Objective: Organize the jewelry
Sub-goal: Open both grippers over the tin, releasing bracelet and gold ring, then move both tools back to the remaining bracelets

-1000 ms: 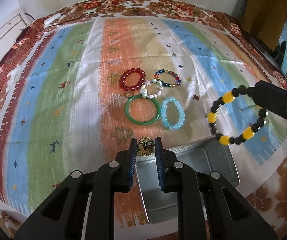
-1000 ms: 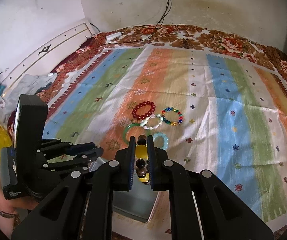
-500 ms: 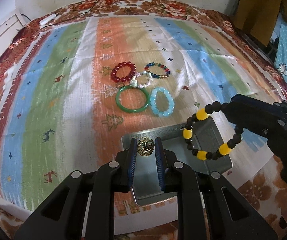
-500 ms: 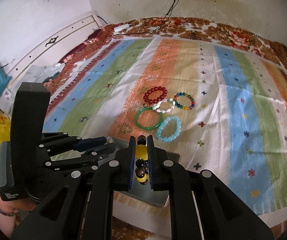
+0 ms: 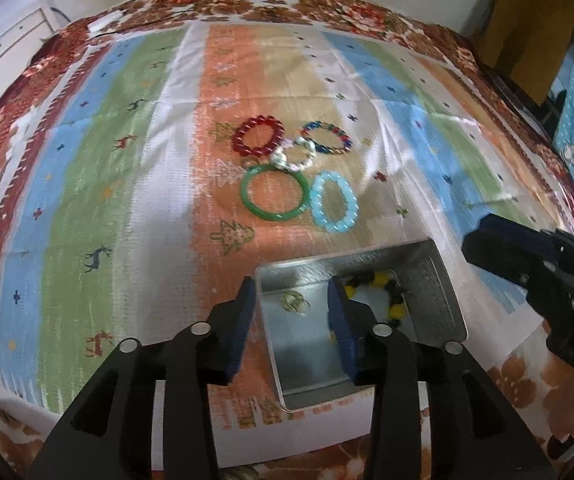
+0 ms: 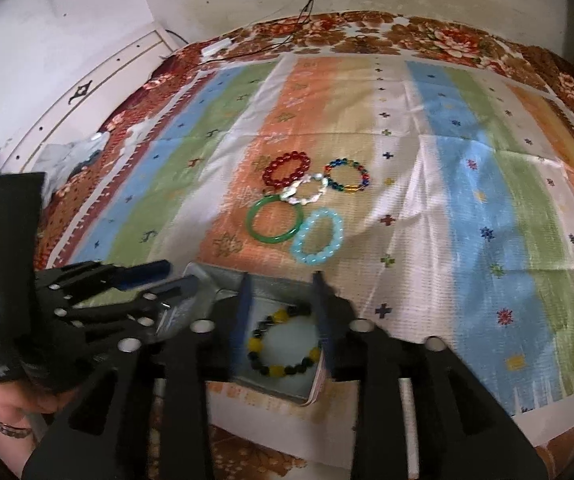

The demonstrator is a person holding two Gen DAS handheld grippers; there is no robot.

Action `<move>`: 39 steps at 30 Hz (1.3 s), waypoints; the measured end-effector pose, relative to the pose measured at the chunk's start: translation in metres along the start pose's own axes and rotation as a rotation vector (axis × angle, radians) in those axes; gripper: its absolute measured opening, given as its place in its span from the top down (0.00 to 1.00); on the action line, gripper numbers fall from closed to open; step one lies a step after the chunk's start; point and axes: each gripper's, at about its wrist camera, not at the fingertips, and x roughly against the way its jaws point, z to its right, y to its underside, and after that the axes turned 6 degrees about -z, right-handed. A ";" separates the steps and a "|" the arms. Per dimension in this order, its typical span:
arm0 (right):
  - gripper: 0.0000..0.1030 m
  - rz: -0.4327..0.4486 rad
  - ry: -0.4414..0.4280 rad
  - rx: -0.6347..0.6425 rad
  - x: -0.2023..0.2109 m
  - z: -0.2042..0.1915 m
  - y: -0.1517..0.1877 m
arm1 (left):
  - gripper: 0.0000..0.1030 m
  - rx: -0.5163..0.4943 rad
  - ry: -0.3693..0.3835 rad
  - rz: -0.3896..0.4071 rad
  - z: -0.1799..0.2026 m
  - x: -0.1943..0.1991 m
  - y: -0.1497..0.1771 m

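Jewelry is being gathered into the metal tray [image 5: 439, 280], which sits at the near edge of the striped cloth [image 5: 127, 184], so the black-and-yellow bead bracelet [image 6: 285, 342] and a small gold piece [image 5: 295, 300] lie loose on its floor. Both the left gripper [image 5: 291, 312] and the right gripper [image 6: 283, 304] hang over the tray with their tongs spread wide and nothing between them. Just beyond the tray wait the red bracelet [image 5: 258, 136], multicolored bracelet [image 5: 327, 138], white bracelet [image 5: 293, 156], smooth green bangle [image 5: 274, 194] and pale blue bracelet [image 5: 333, 202], clustered touching or nearly so.
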 end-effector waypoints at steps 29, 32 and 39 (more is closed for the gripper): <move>0.45 -0.027 0.072 -0.023 -0.049 0.036 -0.044 | 0.47 0.096 -0.149 0.009 -0.046 -0.021 -0.057; 0.45 -0.034 0.072 -0.015 -0.053 0.035 -0.050 | 0.47 0.084 -0.147 0.006 -0.045 -0.024 -0.063; 0.45 -0.054 0.072 -0.012 -0.064 0.038 -0.059 | 0.46 0.081 -0.148 0.003 -0.046 -0.031 -0.075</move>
